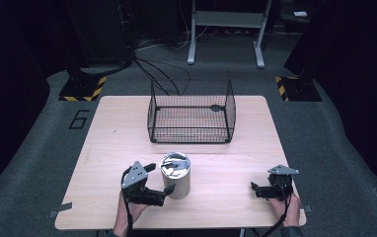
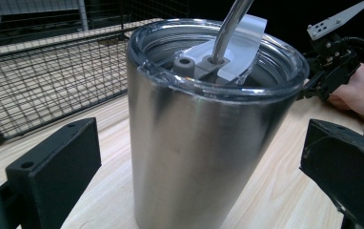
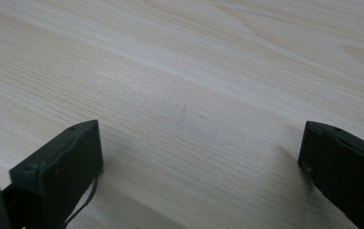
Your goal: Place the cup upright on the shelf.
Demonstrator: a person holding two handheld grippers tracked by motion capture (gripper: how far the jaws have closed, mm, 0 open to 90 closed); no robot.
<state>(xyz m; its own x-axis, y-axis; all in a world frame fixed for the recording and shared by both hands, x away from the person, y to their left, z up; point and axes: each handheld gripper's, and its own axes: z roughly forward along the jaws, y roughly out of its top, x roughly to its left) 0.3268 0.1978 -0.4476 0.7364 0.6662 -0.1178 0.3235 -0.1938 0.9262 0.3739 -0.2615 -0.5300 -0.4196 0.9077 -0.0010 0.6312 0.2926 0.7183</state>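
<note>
**Ana:** Tumbler position first. Where does it stand?

**Ben:** Steel tumbler (image 1: 175, 174) stands upright on the counter (image 1: 102, 148), lower middle of the high view, its clear lid (image 2: 218, 57) on and a metal straw (image 2: 230, 26) rising through it. Its long axis runs straight up from the wood. The wire basket (image 1: 191, 118) sits behind it, toward the top of the frame, well apart.

**Ana:** And which claw is nearer?

**Ben:** The left claw (image 1: 161, 182), clearly. It comes in from the lower left of the high view, and its own view has the tumbler rising right between the two black jaws. Both jaws are spread wide, one at each lower corner of that frame, with bare wood between each jaw and the steel wall. It has hold of nothing.

**Ana:** How far in is the tumbler?

**Ben:** Hard to judge from above, since the claw overlaps the base; probably the jaws flank the lower half. I'd say closing square across the body is what the next move calls for.

**Ana:** The right claw?

**Ben:** The right claw (image 1: 254, 189) rests at the lower right of the high view, well apart from the tumbler, pointing toward it. Its own view has the jaws spread wide over bare wood, gripping nothing.
</note>
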